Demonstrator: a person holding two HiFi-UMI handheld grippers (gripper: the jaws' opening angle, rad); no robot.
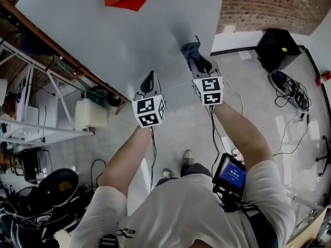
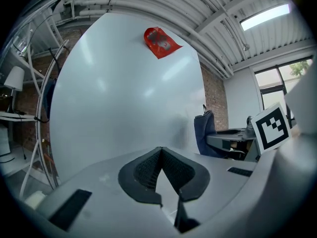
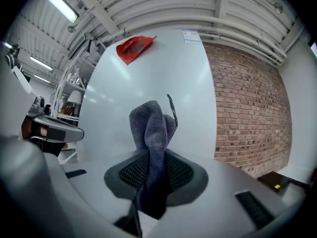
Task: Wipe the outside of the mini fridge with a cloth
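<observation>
Bunched grey cloth [image 3: 151, 128] near white fridge [image 1: 129, 35]

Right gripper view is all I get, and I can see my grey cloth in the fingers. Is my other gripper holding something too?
Observer: No. The left gripper is empty, with its fingers shut together.
Operator: Is it near the fridge?
Observer: Yes. The head view shows it pointing at the fridge door, beside the right gripper that holds the cloth.
Operator: What's on the left of the fridge?
Observer: A white container next to a white rack.
</observation>
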